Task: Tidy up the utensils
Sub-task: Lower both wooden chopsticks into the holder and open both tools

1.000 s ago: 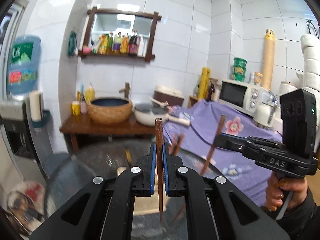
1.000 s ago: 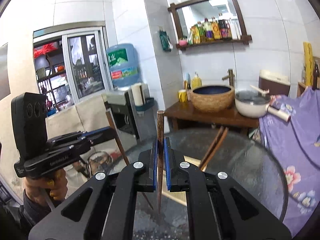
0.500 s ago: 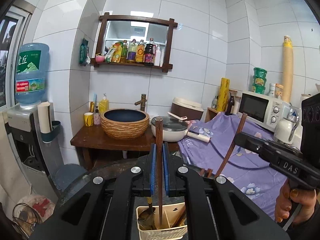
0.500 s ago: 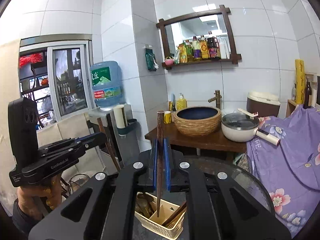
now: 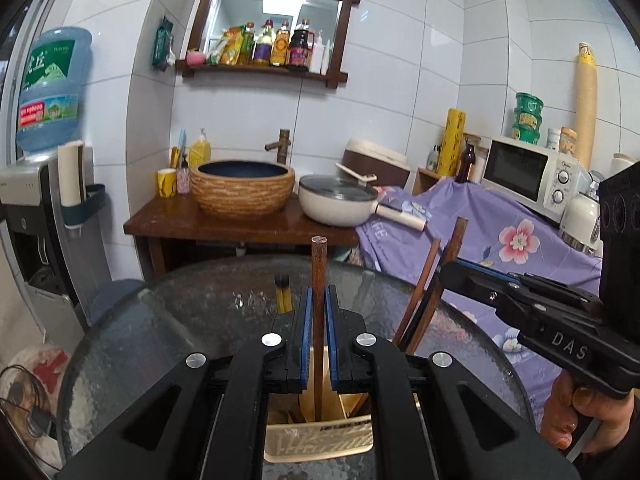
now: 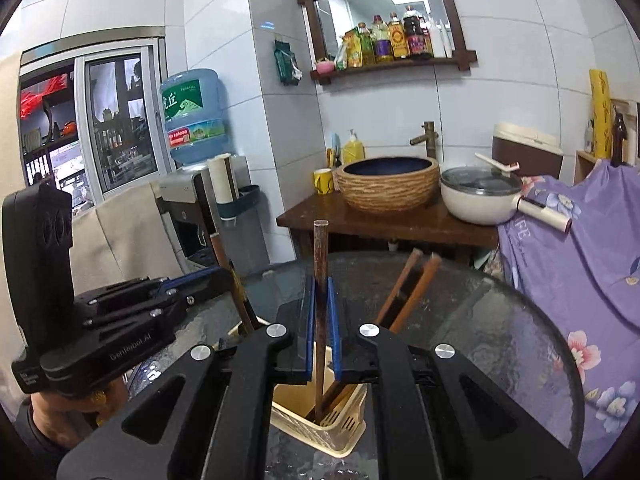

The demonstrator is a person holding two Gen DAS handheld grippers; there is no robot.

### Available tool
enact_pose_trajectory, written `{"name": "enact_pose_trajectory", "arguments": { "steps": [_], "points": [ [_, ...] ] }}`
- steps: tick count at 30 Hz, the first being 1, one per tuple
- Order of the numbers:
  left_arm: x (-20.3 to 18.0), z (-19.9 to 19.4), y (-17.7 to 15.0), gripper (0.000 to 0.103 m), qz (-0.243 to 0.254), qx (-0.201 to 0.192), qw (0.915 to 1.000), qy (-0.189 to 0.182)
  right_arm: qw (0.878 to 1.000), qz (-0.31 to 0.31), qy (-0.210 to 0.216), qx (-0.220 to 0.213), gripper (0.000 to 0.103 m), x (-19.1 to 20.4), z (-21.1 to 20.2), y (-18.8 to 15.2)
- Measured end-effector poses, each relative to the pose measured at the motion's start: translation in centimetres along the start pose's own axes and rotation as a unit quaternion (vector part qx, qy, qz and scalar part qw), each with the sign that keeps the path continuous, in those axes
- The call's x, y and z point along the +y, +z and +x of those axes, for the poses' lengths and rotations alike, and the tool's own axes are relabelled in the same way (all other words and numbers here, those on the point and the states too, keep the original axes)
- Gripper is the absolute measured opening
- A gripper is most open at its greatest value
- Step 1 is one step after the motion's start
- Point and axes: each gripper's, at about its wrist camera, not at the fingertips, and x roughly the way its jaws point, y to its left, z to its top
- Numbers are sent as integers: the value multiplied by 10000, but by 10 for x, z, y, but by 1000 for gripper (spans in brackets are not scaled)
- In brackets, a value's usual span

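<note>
The chopstick (image 5: 318, 280) looks like dark, matt wood. The utensil basket (image 6: 320, 428) is cream slotted plastic. The round table (image 5: 180, 312) has a mottled, glossy glass top. The far basin (image 5: 242, 192) looks rough and woven-textured.

The gripper's own black arms hide most of the cream holder (image 5: 316, 438) in the left wrist view, so only its front wall shows. The chopstick's (image 5: 318, 320) low tip goes down inside, out of sight. In the right wrist view, the left gripper (image 6: 224, 276) covers part of its stick. The bottle labels on the shelf (image 6: 392, 65) are too small to read.
</note>
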Motion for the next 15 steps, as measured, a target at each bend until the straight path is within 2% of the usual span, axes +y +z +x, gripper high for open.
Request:
{"name": "enact_pose_trajectory", "arguments": {
  "steps": [7,9,10,11,12,15],
  "points": [
    [-1,5,-8,7,38,28,10000,42,10000,39,-45,-50,7,-4,2,-6],
    [0,4,-8,7,26,25,10000,27,10000,75,-25,-54,12,-6,3,-7],
    [-1,4,-8,7,21,18,10000,31,9998,151,-31,-85,24,-8,2,-8],
    [-1,3,-8,9,19,3,10000,36,9997,207,-52,-129,47,-10,-1,-9],
    [-2,2,-9,17,18,-24,10000,42,9994,240,-103,-205,56,-10,-4,-10],
    [-3,-3,-12,35,-4,-117,9999,65,9992,131,-188,-341,58,-6,-15,-10]
  ]
}}
